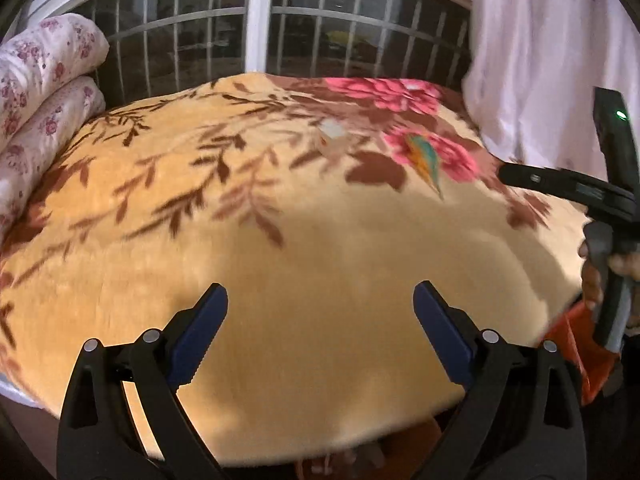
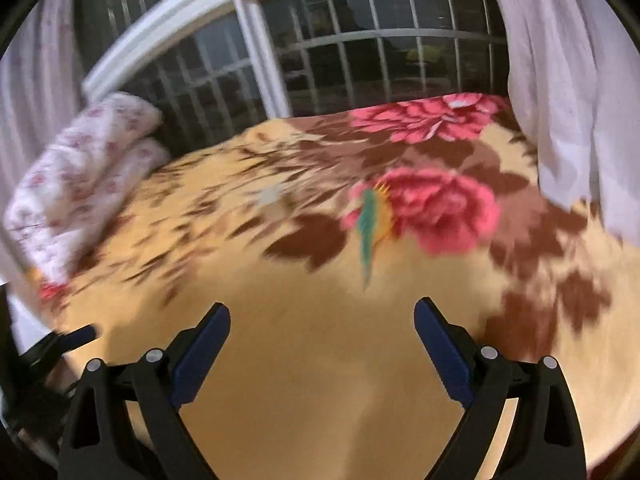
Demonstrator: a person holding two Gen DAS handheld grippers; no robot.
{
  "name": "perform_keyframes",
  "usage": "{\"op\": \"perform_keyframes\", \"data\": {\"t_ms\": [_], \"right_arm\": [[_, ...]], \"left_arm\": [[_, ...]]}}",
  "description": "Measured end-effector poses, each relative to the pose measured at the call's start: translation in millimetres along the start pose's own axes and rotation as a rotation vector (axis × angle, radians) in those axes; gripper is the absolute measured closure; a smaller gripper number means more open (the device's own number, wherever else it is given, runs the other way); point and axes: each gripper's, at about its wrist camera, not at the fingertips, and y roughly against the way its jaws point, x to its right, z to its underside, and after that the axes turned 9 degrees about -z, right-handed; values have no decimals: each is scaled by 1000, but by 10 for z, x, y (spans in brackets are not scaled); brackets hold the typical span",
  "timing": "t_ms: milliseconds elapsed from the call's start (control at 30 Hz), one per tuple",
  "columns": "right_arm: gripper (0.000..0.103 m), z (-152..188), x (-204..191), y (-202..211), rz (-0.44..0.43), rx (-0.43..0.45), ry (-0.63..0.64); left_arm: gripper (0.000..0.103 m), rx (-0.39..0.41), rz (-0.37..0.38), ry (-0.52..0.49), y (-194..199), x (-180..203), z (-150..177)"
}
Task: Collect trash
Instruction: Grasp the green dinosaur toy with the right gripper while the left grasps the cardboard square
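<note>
A bed with a yellow floral blanket (image 1: 280,264) fills both views. A green and orange wrapper (image 1: 426,158) lies on a pink flower of the blanket; it also shows in the right wrist view (image 2: 374,220). A small whitish scrap (image 1: 333,130) lies farther back, also in the right wrist view (image 2: 270,196). My left gripper (image 1: 320,320) is open and empty above the blanket's near part. My right gripper (image 2: 322,336) is open and empty, well short of the wrapper. The right gripper's body (image 1: 600,192) shows at the right of the left wrist view.
Folded floral quilts (image 1: 44,92) are stacked at the bed's left side. A barred window (image 1: 280,32) runs behind the bed. A white curtain (image 1: 540,52) hangs at the right. Something orange (image 1: 576,344) sits low by the bed's right edge.
</note>
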Motion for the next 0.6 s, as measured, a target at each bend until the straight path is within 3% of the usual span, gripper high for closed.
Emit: {"op": "perform_keyframes", "data": {"t_ms": [167,367,433,467,533,567,600], "right_arm": [[12,-457,289,-783,105,-99,-48],[20,-623,433,-1410,204,-196,-58],[27,-619,512,-1576,234,-232,-83],[38,-590,585,-1653,223,-248,-118],[42,-535,667,-1690,212,-232,-152],[56,-526,664,-1660,215,-218,-150],[63,-518,645,-1605,219,-205,-145]], "left_arm": [[11,-11,-51,21,-412,-36,-261],[11,-71,-51,35,-817,-46,-321],[11,-83,-41,35,-873,-36,-311],[11,-81,-41,30,-882,-32,-306],[11,-70,-42,26,-871,-26,-292],[11,-68,-43,28,-868,-29,-282],[11,-68,-44,30,-882,-28,-278]]}}
